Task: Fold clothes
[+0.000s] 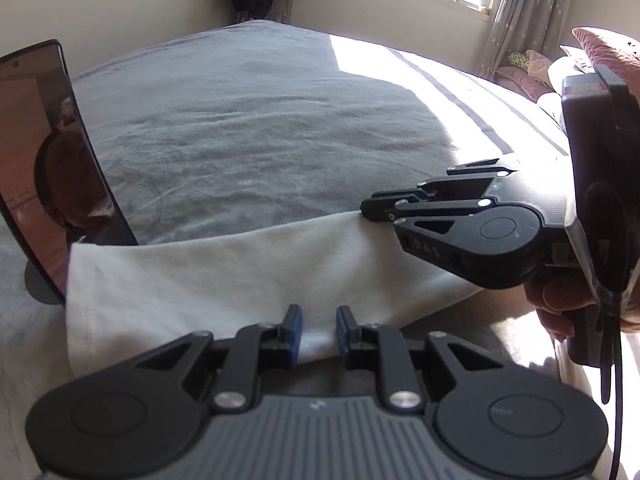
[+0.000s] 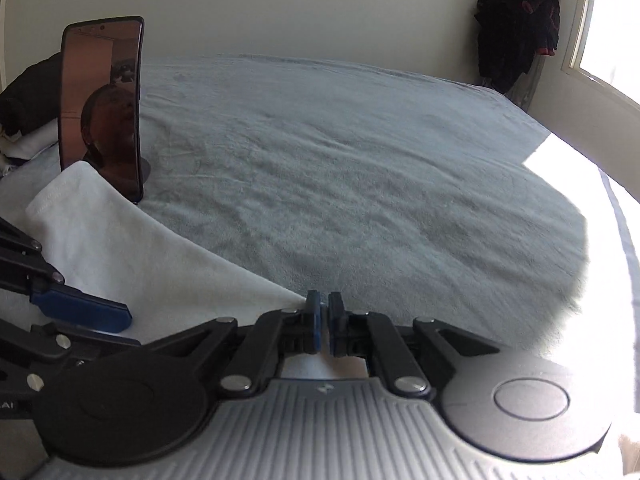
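Behind white garment (image 2: 120,256), phone (image 2: 102,100) base

The only letters that can be read are "DAS", pale on the black plastic finger arm of the right gripper (image 1: 370,210) in the left wrist view. The letters "AI" stand on the left gripper (image 2: 86,314) body at the left edge of the right wrist view, cut off.

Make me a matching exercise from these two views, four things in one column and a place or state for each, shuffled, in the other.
Things:
1. white cloth garment
2. upright dark-screened phone
3. grey fleece blanket
4. dark clothes hanging

Places or states:
A. in the room corner by the window
B. spread flat over the bed
C. standing at the garment's far end
D. gripped by the right gripper, with the left gripper open around its edge

Pairs: 1-D, 2-C, 3-B, 4-A
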